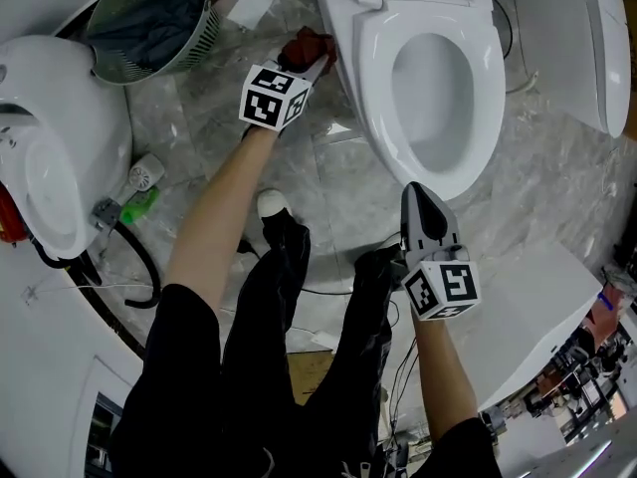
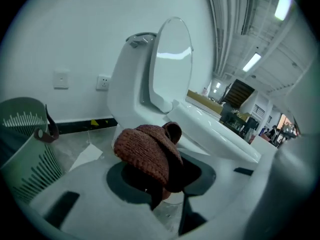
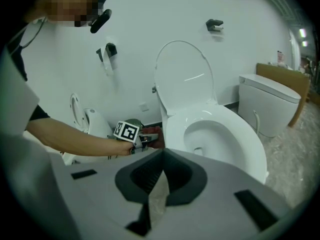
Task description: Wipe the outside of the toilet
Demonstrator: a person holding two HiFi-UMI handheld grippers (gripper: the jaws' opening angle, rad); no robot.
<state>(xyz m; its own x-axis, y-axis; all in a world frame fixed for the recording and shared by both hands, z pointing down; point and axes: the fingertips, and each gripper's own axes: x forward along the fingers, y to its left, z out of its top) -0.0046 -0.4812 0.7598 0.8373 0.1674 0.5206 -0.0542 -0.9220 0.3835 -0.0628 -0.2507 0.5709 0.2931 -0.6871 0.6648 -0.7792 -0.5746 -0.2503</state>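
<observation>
"Toilet (image 1: 370, 68) first: where does it stand?" one observer asks.

"Top middle of the head view, with its lid raised against the wall and the bowl opening toward the person. A green basket (image 1: 149, 18) stands well to its left, out of the work."

"And the left gripper (image 1: 317, 65)?"

"The person has it low beside the bowl's left flank, between basket and toilet. Its jaws are clamped on a bunched reddish-brown cloth (image 1: 305, 44), which bulges out ahead of the tips. That looks deliberate, so that the soft wad and not the hard jaws meets the porcelain. The cloth sits against the outer wall, or just short of it. These views do not settle whether it touches."

"So the wiping is under way?"

"Probably, at the side wall near the back. The front and the right flank would be left to do."

"What about the right gripper (image 1: 415, 195)?"

"Its jaws meet with nothing between them, and only the floor (image 1: 338, 182) shows past them. The person holds it in front of the bowl's front edge, apart from it. It is likely parked there so as not to cross the working arm. Its camera looks across the bowl at the left one's work."
</observation>
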